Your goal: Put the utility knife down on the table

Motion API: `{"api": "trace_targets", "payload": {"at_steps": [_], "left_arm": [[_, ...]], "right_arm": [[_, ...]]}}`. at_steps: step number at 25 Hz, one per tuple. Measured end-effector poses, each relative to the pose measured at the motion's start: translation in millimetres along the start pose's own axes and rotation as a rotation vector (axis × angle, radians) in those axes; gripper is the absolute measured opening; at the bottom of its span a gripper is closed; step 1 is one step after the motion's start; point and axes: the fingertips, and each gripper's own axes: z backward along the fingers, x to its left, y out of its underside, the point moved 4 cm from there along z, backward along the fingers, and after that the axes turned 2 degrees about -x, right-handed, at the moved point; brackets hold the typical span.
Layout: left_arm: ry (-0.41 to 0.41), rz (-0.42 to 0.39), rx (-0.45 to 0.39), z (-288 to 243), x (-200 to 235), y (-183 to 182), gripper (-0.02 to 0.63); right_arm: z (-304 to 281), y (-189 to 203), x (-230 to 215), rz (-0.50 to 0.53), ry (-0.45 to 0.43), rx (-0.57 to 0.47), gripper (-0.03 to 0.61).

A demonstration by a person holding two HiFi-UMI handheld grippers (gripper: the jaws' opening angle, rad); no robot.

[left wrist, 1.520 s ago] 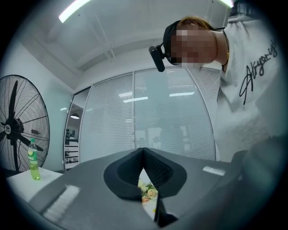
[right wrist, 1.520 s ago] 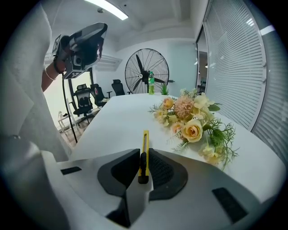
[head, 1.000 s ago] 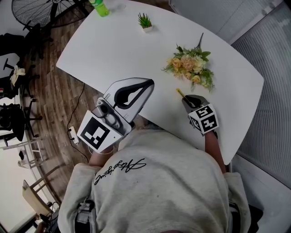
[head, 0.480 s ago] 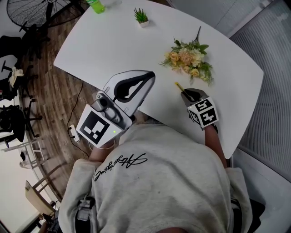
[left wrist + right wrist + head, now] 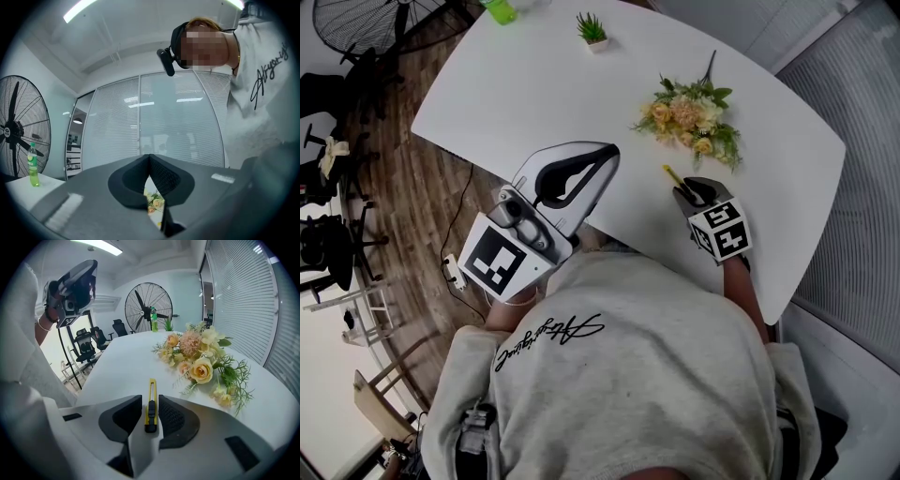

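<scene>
A yellow utility knife point(image 5: 150, 405) with a black slider lies flat on the white table point(image 5: 119, 369), pointing away from me. My right gripper point(image 5: 150, 400) tilts down over it with one jaw on each side. The jaws are opening, and the pads stand off the handle. From the head view only the knife's yellow tip point(image 5: 671, 176) shows, ahead of the right gripper point(image 5: 687, 191). My left gripper point(image 5: 607, 153) is held up near the table's near edge. Its jaws meet at the tip with nothing between them, as the left gripper view point(image 5: 149, 159) also shows.
A bunch of yellow and pink artificial flowers point(image 5: 689, 120) lies just beyond and to the right of the knife. Far across the table stand a small potted plant point(image 5: 592, 32) and a green bottle point(image 5: 499, 9). A floor fan point(image 5: 375, 23) and office chairs point(image 5: 323, 248) stand off the table's left.
The head view has shifted slightly. Both grippers keep their places, and the knife's yellow tip still shows ahead of the right gripper.
</scene>
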Motion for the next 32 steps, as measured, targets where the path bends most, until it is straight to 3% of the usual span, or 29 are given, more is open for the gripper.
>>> {"api": "trace_targets", "payload": {"at_steps": [5,15,23,32], "left_arm": [[0.006,0.001,-0.001,-1,0,-2,-0.002],[0.026,-0.006,0.002,-3,0,-5,-0.002],[0.033,-0.015,-0.003,-6,0,-7,-0.002],[0.041,-0.025,-0.013,-6,-3,-11,-0.002]], "right_arm": [[14,-15,-4,-0.018,0.018,-0.069,0.121],[64,-71,-5,0.038,0.065,-0.266,0.123],[97,-108,2,0.079,0.061,-0.404,0.123],[143,-148,14,0.102,0.023,-0.629,0.123]]}}
